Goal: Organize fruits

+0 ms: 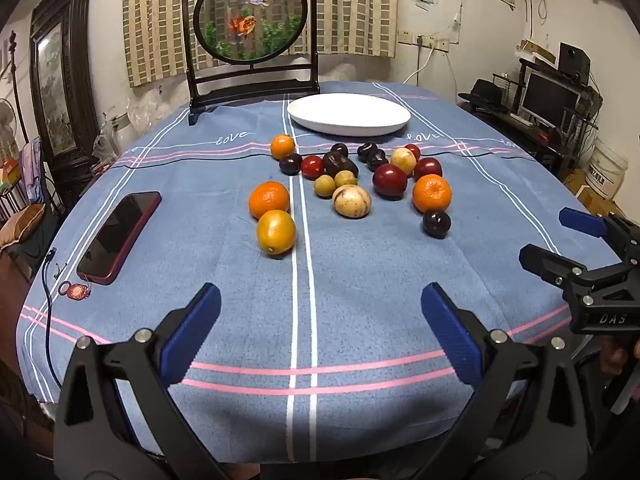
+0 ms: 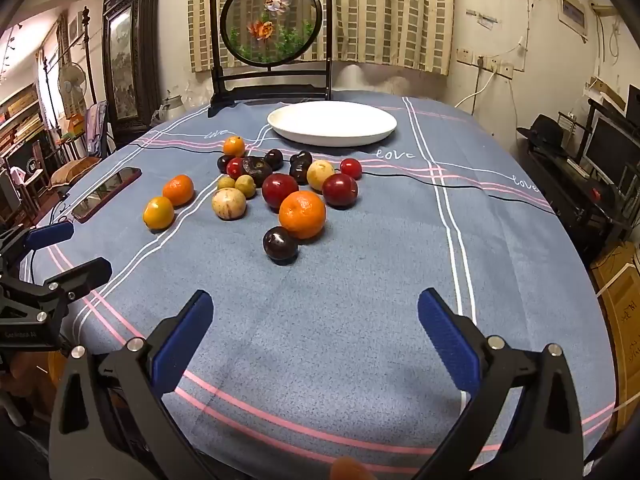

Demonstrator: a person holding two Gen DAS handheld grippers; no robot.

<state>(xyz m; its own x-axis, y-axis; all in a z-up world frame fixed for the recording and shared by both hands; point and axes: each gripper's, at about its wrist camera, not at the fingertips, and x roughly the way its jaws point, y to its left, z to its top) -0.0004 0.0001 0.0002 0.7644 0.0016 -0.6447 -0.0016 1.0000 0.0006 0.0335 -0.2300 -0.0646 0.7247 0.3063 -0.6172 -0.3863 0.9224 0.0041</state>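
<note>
Several fruits lie loose on the blue tablecloth (image 1: 360, 280): oranges (image 1: 269, 199), a yellow-orange fruit (image 1: 276, 232), dark plums (image 1: 436, 223), red plums (image 1: 389, 180) and pale round fruits (image 1: 351, 201). Behind them sits an empty white plate (image 1: 348, 114) (image 2: 332, 122). My left gripper (image 1: 320, 312) hovers open over the near cloth, well short of the fruit. My right gripper (image 2: 314, 312) is open too, nothing between its blue pads; the nearest fruits ahead are a dark plum (image 2: 280, 243) and an orange (image 2: 302, 214). Each gripper shows at the edge of the other's view.
A dark red phone (image 1: 119, 237) with a cable and a small charm lies at the left of the table. A framed round goldfish screen (image 1: 250, 40) stands behind the plate. A black cord (image 2: 460, 188) crosses the cloth on the right. Furniture surrounds the table.
</note>
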